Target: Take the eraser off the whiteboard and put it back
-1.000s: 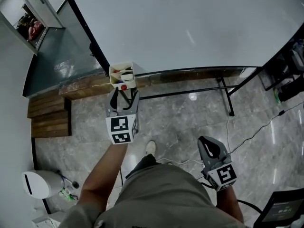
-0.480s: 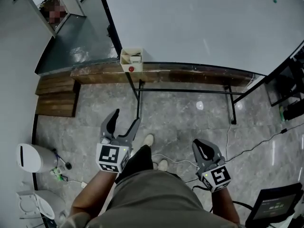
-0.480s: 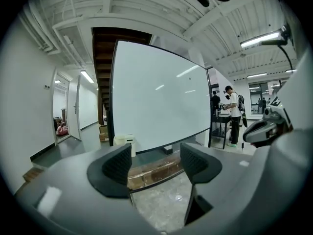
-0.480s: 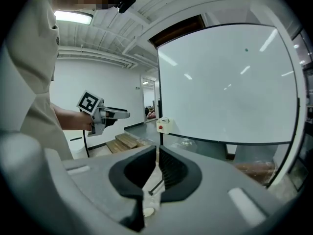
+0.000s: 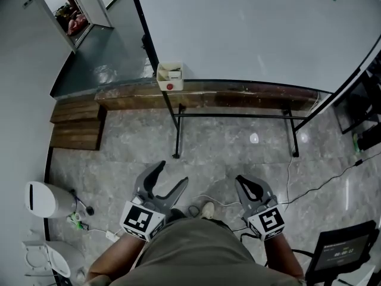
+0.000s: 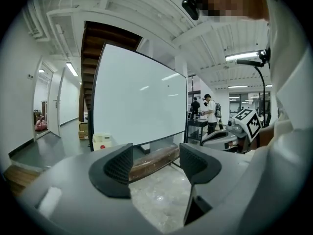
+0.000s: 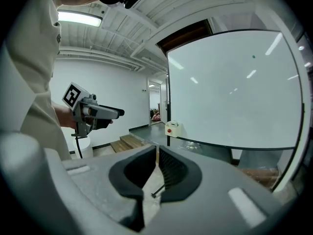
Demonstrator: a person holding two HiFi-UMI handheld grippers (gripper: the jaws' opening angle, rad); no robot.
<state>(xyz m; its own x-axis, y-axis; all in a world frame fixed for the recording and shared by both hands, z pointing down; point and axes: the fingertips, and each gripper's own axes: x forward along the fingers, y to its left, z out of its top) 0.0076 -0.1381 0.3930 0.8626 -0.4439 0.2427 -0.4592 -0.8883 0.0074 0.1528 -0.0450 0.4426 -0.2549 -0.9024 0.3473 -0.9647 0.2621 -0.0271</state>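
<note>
The person stands back from the whiteboard (image 5: 250, 34), both grippers held low over the grey stone floor (image 5: 226, 142). The left gripper (image 5: 171, 173) has its jaws spread wide and closing, with nothing between them. The right gripper (image 5: 245, 182) has its jaws pressed together, empty. A cream holder box (image 5: 169, 77) with a red dot hangs at the whiteboard's lower left corner, well apart from both grippers. A pale block lies inside it, too small to tell whether it is the eraser. No eraser shows on the board's face. A wooden beam (image 5: 238, 97) runs under the board's lower edge.
</note>
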